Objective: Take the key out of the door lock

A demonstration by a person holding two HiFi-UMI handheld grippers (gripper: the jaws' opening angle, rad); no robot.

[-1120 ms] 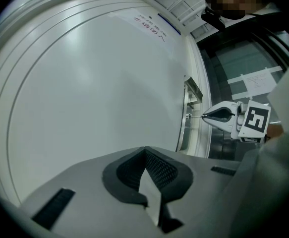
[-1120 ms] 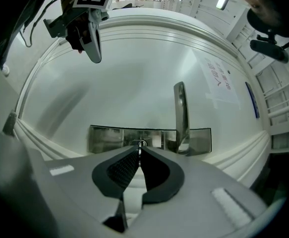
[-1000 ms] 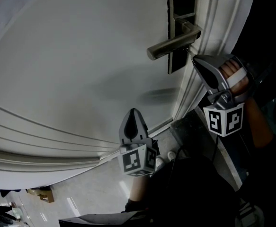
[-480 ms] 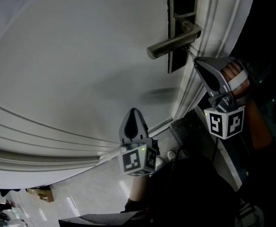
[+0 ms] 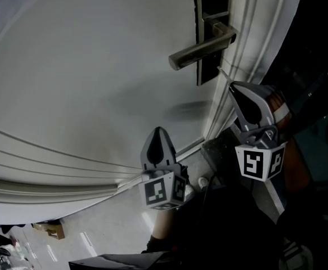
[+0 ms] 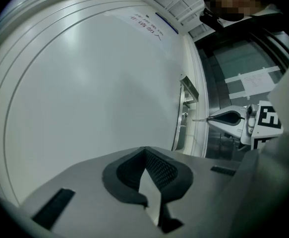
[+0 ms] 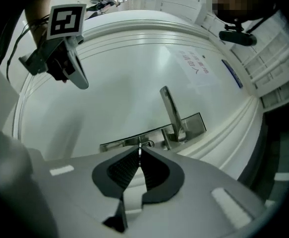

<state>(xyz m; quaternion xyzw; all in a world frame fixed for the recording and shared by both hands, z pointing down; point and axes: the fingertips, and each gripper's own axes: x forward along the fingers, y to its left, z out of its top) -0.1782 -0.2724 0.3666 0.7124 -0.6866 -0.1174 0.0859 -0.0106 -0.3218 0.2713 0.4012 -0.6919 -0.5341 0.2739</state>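
Observation:
A thin metal key (image 5: 224, 75) sticks out of my right gripper (image 5: 233, 85), which is shut on its head. The bare blade points at the dark lock plate (image 5: 207, 72) below the lever handle (image 5: 200, 49) of the white door (image 5: 96, 83). In the left gripper view the key (image 6: 200, 119) looks just clear of the door edge, though I cannot tell for sure. The right gripper view shows the key (image 7: 140, 147) edge-on in front of the keyhole plate (image 7: 129, 143). My left gripper (image 5: 158, 133) hangs shut and empty, lower and to the left.
The moulded door frame (image 5: 248, 38) runs beside the lock on the right, with a dark gap beyond it. A paper notice (image 7: 196, 66) is stuck on the door. Curved mouldings (image 5: 51, 167) cross the door's lower part above the floor (image 5: 96, 235).
My right gripper has rolled and drawn back from the lock plate, down and away; more of the key's blade shows now. The left gripper has stayed still.

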